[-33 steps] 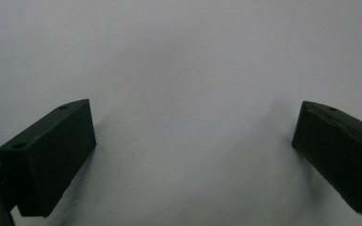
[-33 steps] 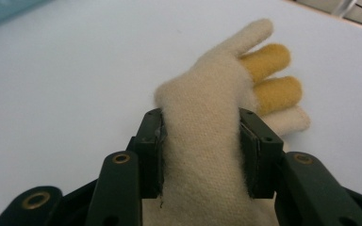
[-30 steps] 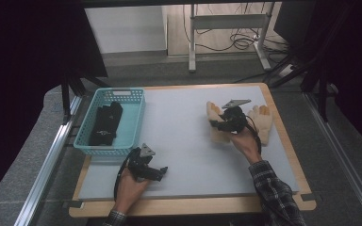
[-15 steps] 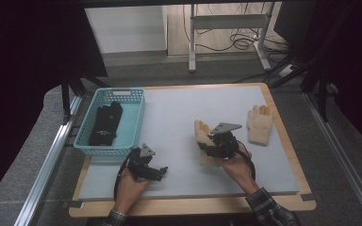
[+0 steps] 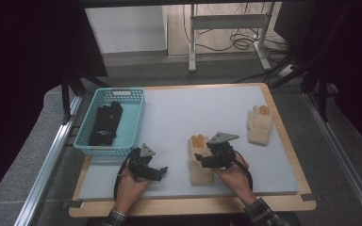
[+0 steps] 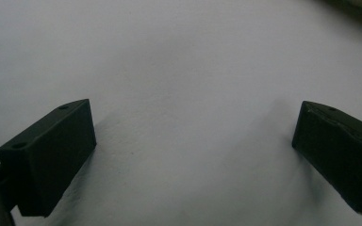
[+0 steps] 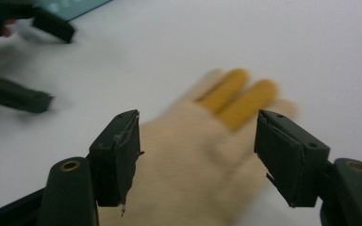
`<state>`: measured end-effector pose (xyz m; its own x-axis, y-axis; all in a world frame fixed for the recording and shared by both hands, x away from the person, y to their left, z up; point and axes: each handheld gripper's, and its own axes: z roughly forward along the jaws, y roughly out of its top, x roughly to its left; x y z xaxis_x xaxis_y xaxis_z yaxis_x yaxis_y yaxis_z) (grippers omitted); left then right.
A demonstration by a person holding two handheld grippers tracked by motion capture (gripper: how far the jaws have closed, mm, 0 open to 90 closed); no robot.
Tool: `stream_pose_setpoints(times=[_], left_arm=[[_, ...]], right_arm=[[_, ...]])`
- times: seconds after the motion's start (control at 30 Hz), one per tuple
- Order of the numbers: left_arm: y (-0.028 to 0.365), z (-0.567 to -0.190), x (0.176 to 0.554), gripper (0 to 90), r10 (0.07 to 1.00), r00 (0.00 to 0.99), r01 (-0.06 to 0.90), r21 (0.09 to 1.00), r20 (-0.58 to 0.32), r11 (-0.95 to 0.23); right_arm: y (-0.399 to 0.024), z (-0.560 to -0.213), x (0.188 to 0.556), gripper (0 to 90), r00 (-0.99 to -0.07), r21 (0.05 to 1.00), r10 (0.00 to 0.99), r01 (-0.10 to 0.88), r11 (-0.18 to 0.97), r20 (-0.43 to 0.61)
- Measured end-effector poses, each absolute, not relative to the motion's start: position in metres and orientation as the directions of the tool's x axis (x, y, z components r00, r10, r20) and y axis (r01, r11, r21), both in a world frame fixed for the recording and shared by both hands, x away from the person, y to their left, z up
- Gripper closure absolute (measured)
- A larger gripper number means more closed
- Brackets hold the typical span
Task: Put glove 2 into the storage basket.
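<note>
Leftmost, a teal basket (image 5: 134, 115) stands on the left margin of the table (image 5: 283, 186), its near wall close to the front-left corner; dark folded items (image 5: 104, 123) lie inside it. Just in front of the basket, the left gripper (image 5: 162, 172) rests low over the grey mat (image 5: 193, 113), near the front edge; in the left gripper view its jaws stand wide apart over bare mat (image 6: 188, 70), with nothing between them.

At centre front, a cream glove with orange fingertips, the near glove (image 5: 200, 160), lies flat on the mat, fingers pointing away from the person, its cuff a little back from the mat's front edge. The right gripper (image 5: 199, 160) sits over this glove's right side. In the right gripper view the jaws have just been opening and stand parted on either side of the near glove (image 7: 193, 155), the pads clear of the cloth; the picture is blurred.

Farther right and back, a second glove (image 5: 259, 125) lies near the mat's right edge, well apart from the first. Between basket and second glove, the broad middle and rear of the mat lie open.
</note>
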<state>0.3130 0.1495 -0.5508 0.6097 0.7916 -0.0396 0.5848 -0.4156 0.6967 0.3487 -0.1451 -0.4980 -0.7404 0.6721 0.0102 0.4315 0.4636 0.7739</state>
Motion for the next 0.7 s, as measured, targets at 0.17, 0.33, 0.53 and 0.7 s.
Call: stream_pose_setpoints(times=[0.17,0.33,0.53,0.7], left_arm=[[0.150,-0.551,0.313,0.5,0.790,0.612,0.584,0.695,-0.038,-0.419],[0.150,-0.551,0.313,0.5,0.790,0.612,0.584,0.695,-0.038,-0.419],[0.150,-0.551,0.313,0.5,0.790,0.612,0.584,0.695,-0.038,-0.419],[0.150,-0.551,0.313,0.5,0.790,0.612,0.585,0.695,-0.038,-0.419]], right_arm=[[-0.172,-0.498,0.369,40.4,-0.704,0.765,0.710,0.471,0.439,0.026],[-0.195,-0.503,0.382,48.0,-0.683,0.755,0.730,0.499,0.426,0.039],[-0.220,-0.497,0.391,53.1,-0.640,0.758,0.768,0.520,0.394,0.040],[-0.251,-0.488,0.402,61.3,-0.578,0.754,0.816,0.546,0.365,0.024]])
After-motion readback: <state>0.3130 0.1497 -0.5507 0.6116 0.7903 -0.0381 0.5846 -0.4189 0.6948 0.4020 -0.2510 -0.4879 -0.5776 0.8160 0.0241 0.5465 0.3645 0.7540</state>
